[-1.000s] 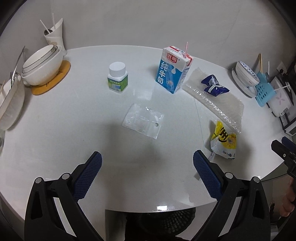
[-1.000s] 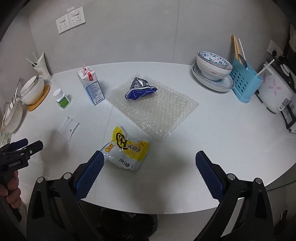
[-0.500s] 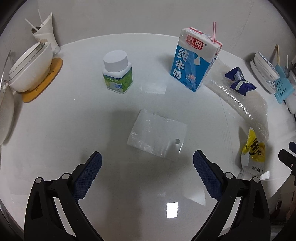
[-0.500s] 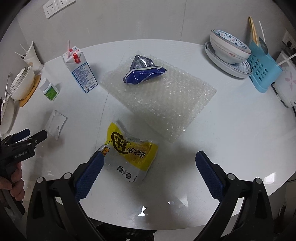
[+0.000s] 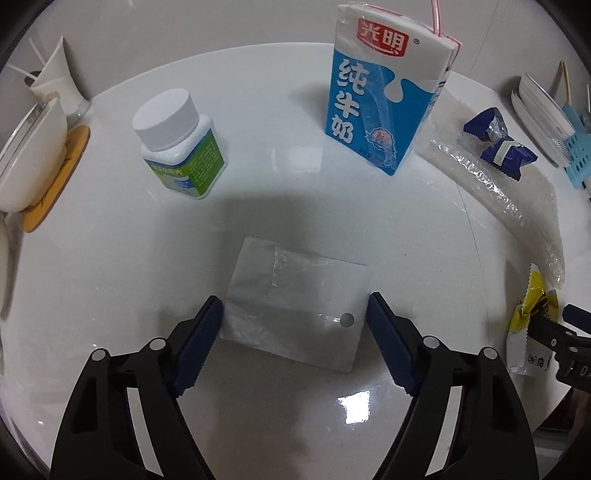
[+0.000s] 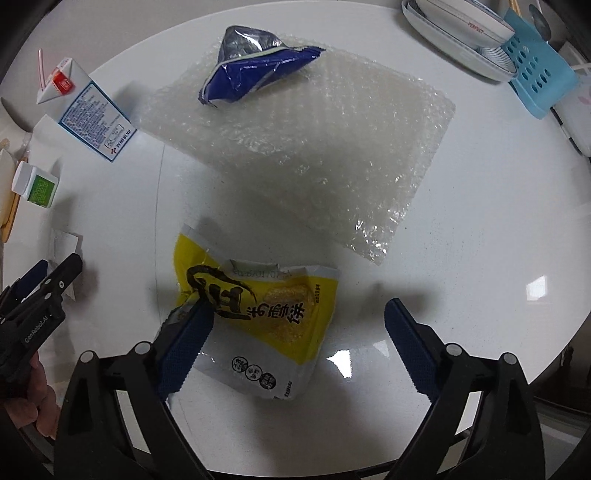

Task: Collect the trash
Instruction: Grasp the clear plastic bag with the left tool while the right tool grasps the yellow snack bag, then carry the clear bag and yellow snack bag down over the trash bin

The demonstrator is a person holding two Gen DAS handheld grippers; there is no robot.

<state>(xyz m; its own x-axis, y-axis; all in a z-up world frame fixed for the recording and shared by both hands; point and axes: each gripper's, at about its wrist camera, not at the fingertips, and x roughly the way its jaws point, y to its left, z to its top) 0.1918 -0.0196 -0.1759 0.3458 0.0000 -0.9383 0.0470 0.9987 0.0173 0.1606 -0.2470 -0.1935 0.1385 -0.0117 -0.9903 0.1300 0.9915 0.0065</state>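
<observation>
Both grippers hang low over the round white table [image 5: 110,266], pointing down at it; the left gripper [image 5: 294,334] straddles a flat clear plastic bag [image 5: 295,306] with a small punched hole, which lies toward the near edge; its jaws have just been closing in, the blue pads close against the bag's two sides, though I cannot tell that they press it yet. The right gripper [image 6: 297,341] stands wide over a torn yellow snack wrapper [image 6: 266,321] with bold black Chinese characters and a printed date I can only partly read; its jaws have also just been narrowing; the left pad overlaps the wrapper's edge, the right pad well clear of it on bare table. Further in stands a blue-and-white milk carton [image 5: 384,96] marked 光明 and 纯牛奶, a pink straw in its top; beside it a white-capped bottle [image 5: 181,144] with a green label, its writing too small to read. A sheet of bubble wrap [image 6: 325,147] lies toward the far edge, a crumpled blue wrapper [image 6: 251,74] resting on it. The left gripper's body reads "GenRobot.AI" in the right wrist view; a bowl [image 6: 476,22] at the far right edge reads "PERFECT".
</observation>
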